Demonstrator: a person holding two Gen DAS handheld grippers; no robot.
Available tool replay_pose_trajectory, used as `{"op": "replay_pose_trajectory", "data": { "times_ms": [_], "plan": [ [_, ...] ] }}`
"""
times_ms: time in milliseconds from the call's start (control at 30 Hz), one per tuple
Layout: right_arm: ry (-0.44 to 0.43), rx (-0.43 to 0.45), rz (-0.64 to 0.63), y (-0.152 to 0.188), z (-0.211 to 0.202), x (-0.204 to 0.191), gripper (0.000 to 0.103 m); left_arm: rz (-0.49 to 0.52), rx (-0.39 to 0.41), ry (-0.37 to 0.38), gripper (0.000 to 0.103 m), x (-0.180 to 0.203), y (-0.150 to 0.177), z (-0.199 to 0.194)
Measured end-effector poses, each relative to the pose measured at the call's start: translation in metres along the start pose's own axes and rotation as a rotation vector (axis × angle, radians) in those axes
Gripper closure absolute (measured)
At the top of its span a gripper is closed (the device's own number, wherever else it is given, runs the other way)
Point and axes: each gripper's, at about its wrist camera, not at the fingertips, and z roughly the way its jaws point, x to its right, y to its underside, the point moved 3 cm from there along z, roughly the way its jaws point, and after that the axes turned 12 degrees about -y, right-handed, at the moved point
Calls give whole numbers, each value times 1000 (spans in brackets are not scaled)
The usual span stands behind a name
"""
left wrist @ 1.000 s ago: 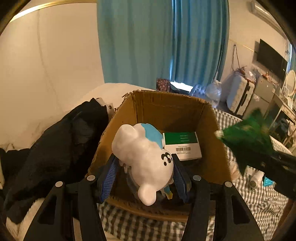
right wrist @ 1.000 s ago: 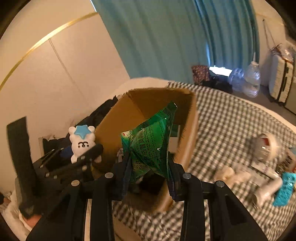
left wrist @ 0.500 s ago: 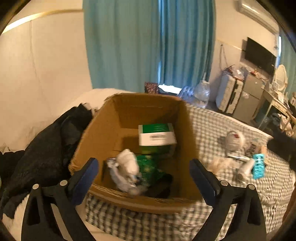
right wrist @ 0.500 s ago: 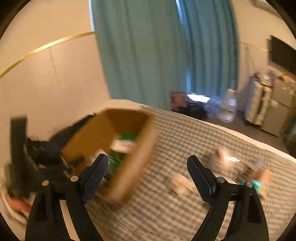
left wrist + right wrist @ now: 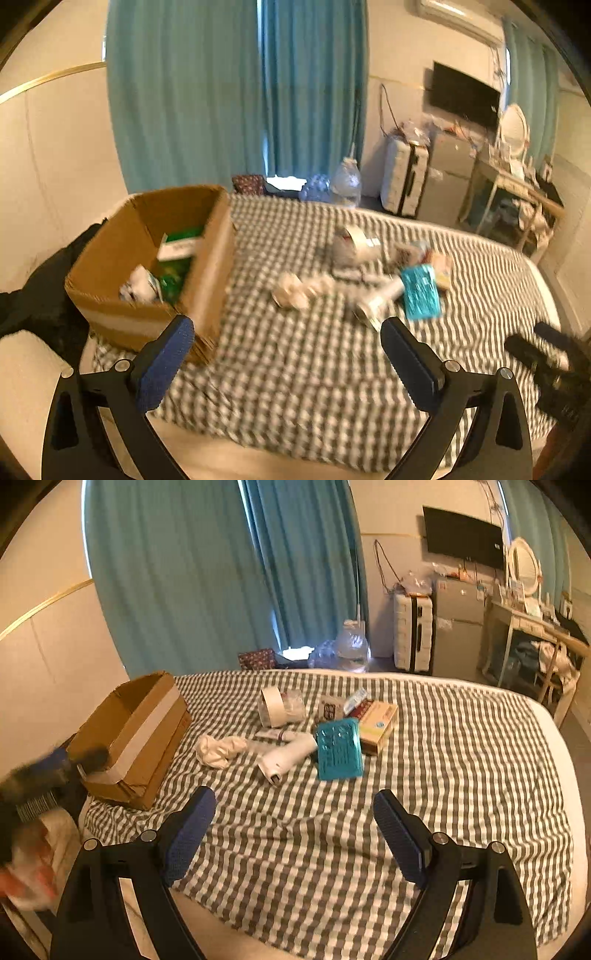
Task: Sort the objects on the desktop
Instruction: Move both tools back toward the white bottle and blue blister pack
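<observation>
The loose desktop objects, among them a teal flat packet [image 5: 339, 748] and a white tube-shaped bottle [image 5: 286, 757], lie on the checked cloth ahead of both open, empty grippers [image 5: 294, 821] [image 5: 287, 356], whose jaws have just been opening. The next pick calls for centring one item between the fingers. Only the left view looks into the brown cardboard box [image 5: 155, 258], left of its fingers, with items inside.
</observation>
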Motion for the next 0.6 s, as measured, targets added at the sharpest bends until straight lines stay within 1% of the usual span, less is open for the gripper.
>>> {"op": "replay_pose_trajectory", "data": {
  "times_ms": [67, 167, 267, 333, 400, 467, 600],
  "plan": [
    [-37, 12, 15, -5, -2, 3, 15, 45, -21, -19, 0, 19, 12, -1],
    [-48, 22, 32, -5, -9, 9, 15, 110, -22, -38, 0, 39, 19, -6],
    [-56, 37, 58, -8, -13, 17, 15, 150, -12, -15, 0, 56, 20, -11],
    [-58, 55, 76, -10, -15, 25, 15, 152, -16, -2, 0, 63, 17, -8],
    [-71, 64, 96, -13, -13, 34, 15, 132, -41, 26, 0, 67, 17, -1],
    [-57, 69, 112, -15, -11, 44, 15, 115, -66, 53, 0, 72, 17, 6],
    [-30, 57, 126, -19, 1, 61, 15, 114, -100, 64, 0, 81, 18, 29]
  ]
}}
